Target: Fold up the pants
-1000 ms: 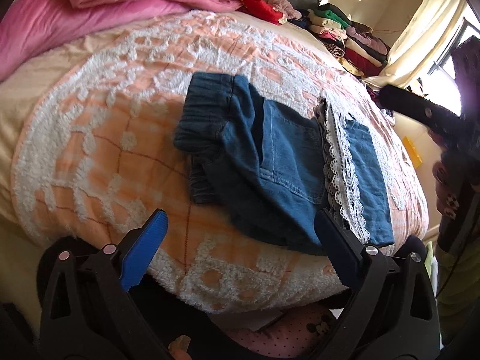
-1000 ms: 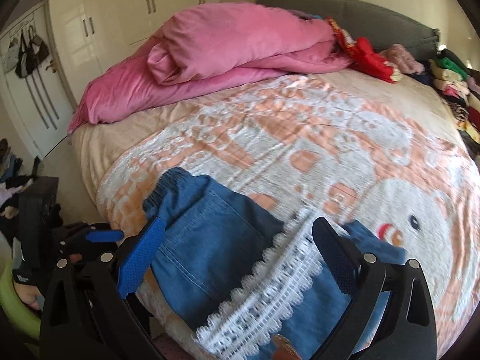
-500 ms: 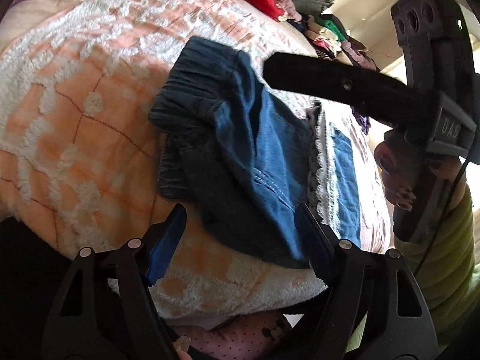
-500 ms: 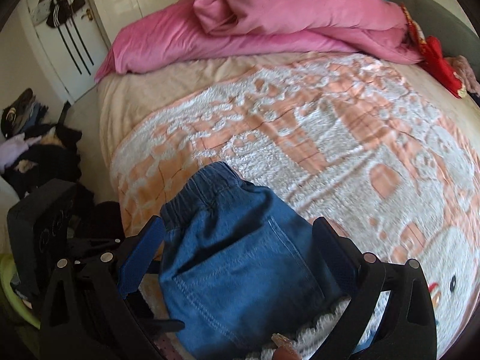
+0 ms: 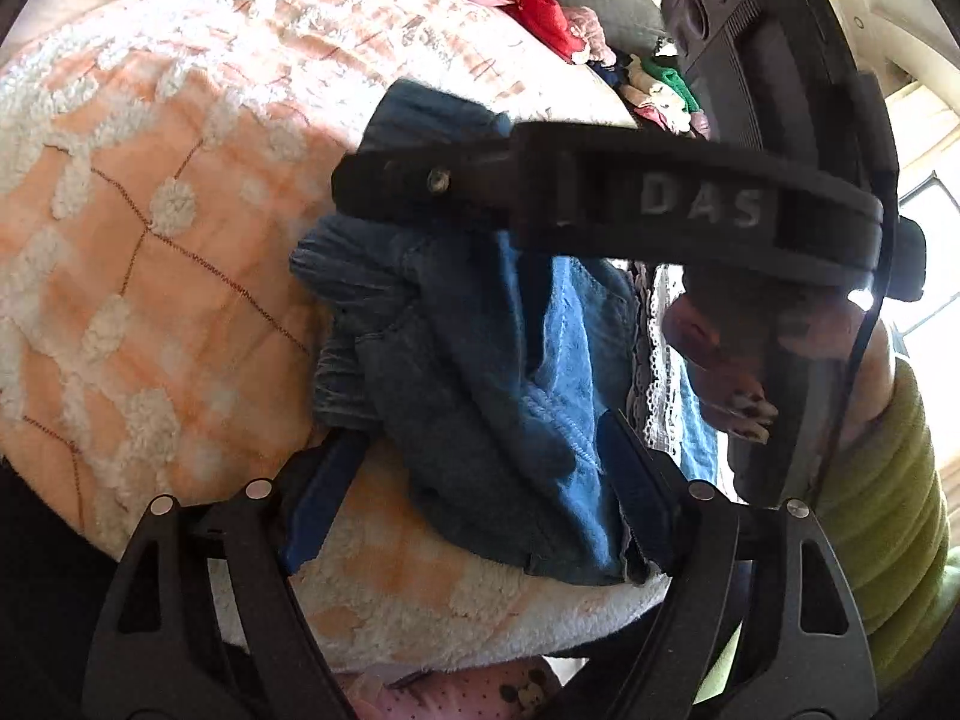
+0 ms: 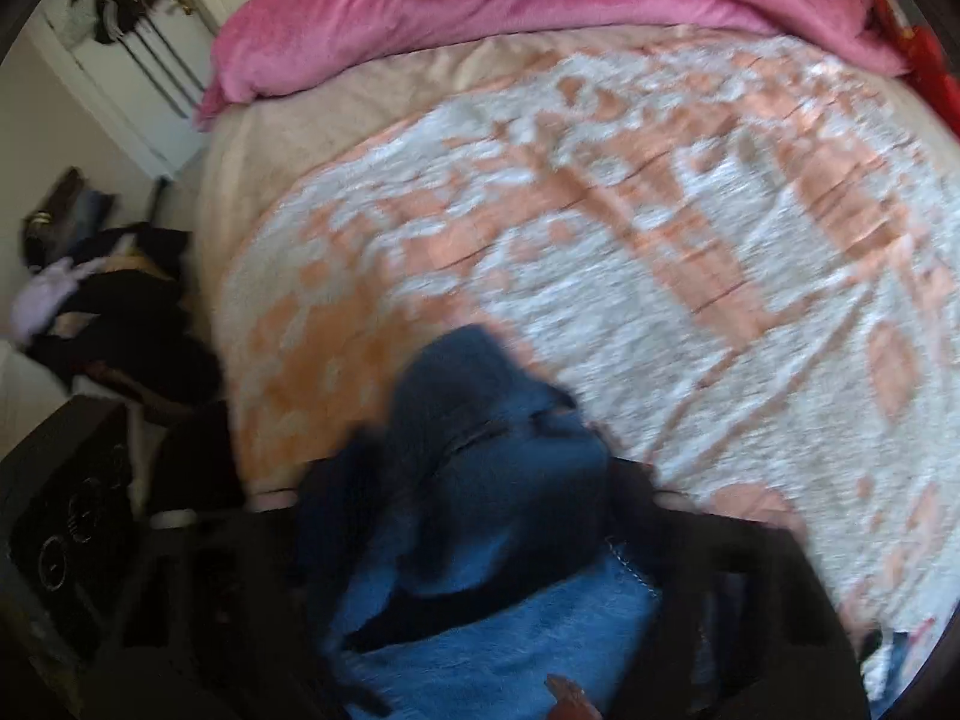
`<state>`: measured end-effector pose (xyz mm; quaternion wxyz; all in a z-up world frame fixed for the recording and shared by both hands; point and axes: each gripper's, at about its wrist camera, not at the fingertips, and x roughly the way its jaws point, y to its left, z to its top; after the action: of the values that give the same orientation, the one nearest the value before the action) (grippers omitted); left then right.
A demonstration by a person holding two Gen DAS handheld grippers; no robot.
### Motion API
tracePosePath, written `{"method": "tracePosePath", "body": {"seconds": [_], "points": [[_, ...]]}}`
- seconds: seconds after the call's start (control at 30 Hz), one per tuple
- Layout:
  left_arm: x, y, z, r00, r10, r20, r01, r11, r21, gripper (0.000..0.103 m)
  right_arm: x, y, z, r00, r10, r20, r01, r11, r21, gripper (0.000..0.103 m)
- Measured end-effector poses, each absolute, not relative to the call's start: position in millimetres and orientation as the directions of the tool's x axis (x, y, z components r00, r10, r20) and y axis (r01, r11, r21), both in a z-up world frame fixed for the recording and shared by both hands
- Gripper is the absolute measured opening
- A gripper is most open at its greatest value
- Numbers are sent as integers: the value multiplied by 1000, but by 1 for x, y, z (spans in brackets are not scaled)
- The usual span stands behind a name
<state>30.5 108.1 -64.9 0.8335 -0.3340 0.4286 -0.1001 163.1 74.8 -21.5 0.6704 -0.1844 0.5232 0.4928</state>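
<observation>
Folded blue denim pants (image 5: 480, 372) with a white lace trim (image 5: 657, 360) lie near the bed's front edge. My left gripper (image 5: 474, 474) is open, its fingers straddling the pants' near edge. My right gripper reaches across above the pants in the left wrist view (image 5: 372, 177), one finger seen side-on. In the blurred right wrist view the pants (image 6: 480, 510) bunch up between its jaws; whether they grip the cloth is unclear.
The bed carries an orange-and-white fluffy blanket (image 5: 150, 228) and a pink duvet (image 6: 540, 12) at the far end. Stacked clothes (image 5: 654, 90) sit at the bed's far right. Dark clothes (image 6: 120, 312) lie on the floor to the left.
My right gripper swung left across the pants to the waistband end, and the denim now bunches up in its view. My left gripper moved in closer to the pants' near edge.
</observation>
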Motion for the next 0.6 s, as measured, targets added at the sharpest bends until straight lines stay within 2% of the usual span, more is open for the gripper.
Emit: {"method": "tracePosePath", "body": {"seconds": [0.07, 0.13, 0.33, 0.53, 0.6], "points": [[29, 107, -61, 623, -458, -634, -108, 752, -650, 71, 162, 67, -15, -31, 497, -867, -846, 449, 287, 49], [27, 106, -53, 638, -462, -616, -93, 748, -657, 71, 162, 50, -5, -33, 542, -840, -834, 449, 322, 46], [27, 90, -34, 649, -478, -592, -26, 764, -645, 71, 166, -12, 31, -24, 668, -744, -792, 442, 422, 44], [36, 59, -16, 624, -505, -596, 56, 790, -611, 71, 168, -67, 48, 25, 707, -706, -774, 460, 434, 44], [42, 48, -11, 616, -514, -597, 74, 792, -606, 56, 170, -82, 50, 39, 719, -694, -760, 472, 446, 44]]}}
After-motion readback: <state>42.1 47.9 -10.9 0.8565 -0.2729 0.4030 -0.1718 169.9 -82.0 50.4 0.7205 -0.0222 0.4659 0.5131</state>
